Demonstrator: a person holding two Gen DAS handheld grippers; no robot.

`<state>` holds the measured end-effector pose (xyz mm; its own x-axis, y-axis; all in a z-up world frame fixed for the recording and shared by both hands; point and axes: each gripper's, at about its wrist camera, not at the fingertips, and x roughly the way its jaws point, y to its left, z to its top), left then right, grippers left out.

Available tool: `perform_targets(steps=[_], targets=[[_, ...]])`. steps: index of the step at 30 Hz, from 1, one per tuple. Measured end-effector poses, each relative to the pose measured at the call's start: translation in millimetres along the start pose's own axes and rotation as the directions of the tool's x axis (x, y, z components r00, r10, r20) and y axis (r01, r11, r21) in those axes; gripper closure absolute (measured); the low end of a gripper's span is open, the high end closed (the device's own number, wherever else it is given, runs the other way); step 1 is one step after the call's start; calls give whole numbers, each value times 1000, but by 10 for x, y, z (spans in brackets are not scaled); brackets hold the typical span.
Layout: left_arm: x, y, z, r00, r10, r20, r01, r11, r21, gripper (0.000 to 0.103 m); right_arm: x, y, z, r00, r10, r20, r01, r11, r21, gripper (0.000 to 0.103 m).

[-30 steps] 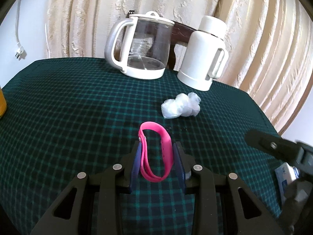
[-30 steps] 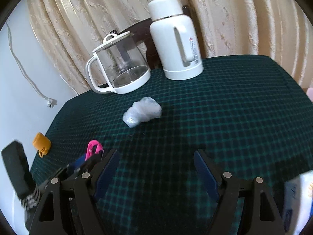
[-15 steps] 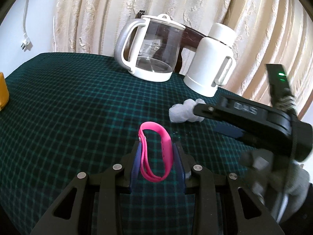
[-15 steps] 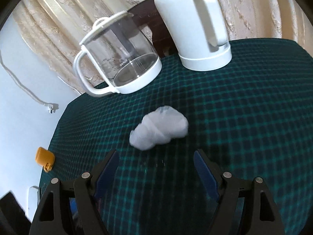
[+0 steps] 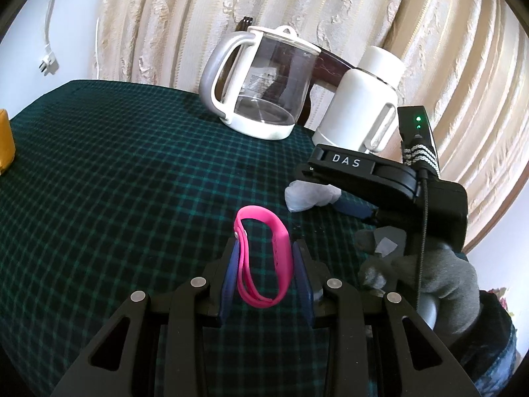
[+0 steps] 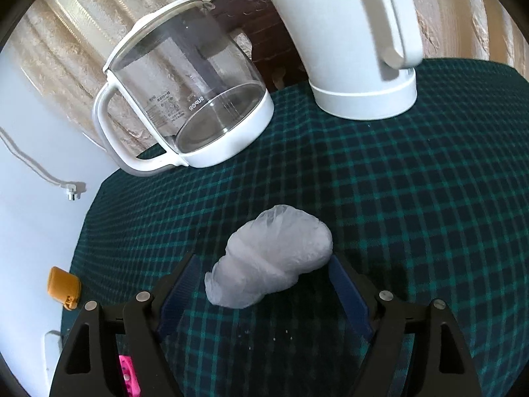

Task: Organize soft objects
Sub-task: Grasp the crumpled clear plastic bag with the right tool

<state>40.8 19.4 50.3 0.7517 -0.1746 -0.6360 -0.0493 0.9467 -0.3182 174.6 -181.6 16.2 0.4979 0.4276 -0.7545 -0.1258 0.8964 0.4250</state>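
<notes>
A pink silicone band [image 5: 264,254] stands on edge between the blue pads of my left gripper [image 5: 266,251], which is shut on it just above the green checked tablecloth [image 5: 132,182]. A crumpled clear plastic bag [image 6: 271,258] lies on the cloth between the fingers of my right gripper [image 6: 264,264]. That gripper is open; its left pad stands off the bag and its right pad sits close beside it. In the left wrist view the same bag [image 5: 307,195] shows under the right gripper, to the right of and beyond the band.
A glass kettle [image 5: 261,86] and a white thermos jug [image 5: 363,106] stand at the back of the table before a curtain. An orange object [image 6: 62,286] lies near the left edge. A grey-gloved hand [image 5: 429,274] holds the right gripper.
The right gripper came in from the right and sank until its fingers straddle the plastic bag. The left gripper kept its place with the pink band in it.
</notes>
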Motion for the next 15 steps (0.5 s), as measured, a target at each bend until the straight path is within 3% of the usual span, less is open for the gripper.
perform_targets(steps=[4, 9, 11, 15], targets=[[0, 13, 4, 1000, 6, 3, -6, 1000, -9, 69, 16, 60, -3, 1000, -21, 4, 21, 999, -42, 21], [1, 32, 10, 1000, 8, 4, -8, 1000, -17, 69, 39, 120, -40, 999, -52, 3, 52, 994, -101, 36], [-4, 33, 11, 1000, 8, 5, -8, 1000, -18, 69, 25, 106, -45, 999, -39, -9, 38, 994, -101, 51], [-9, 29, 17, 1000, 6, 5, -6, 1000, -18, 69, -80, 26, -62, 999, -38, -9, 37, 996, -87, 53]])
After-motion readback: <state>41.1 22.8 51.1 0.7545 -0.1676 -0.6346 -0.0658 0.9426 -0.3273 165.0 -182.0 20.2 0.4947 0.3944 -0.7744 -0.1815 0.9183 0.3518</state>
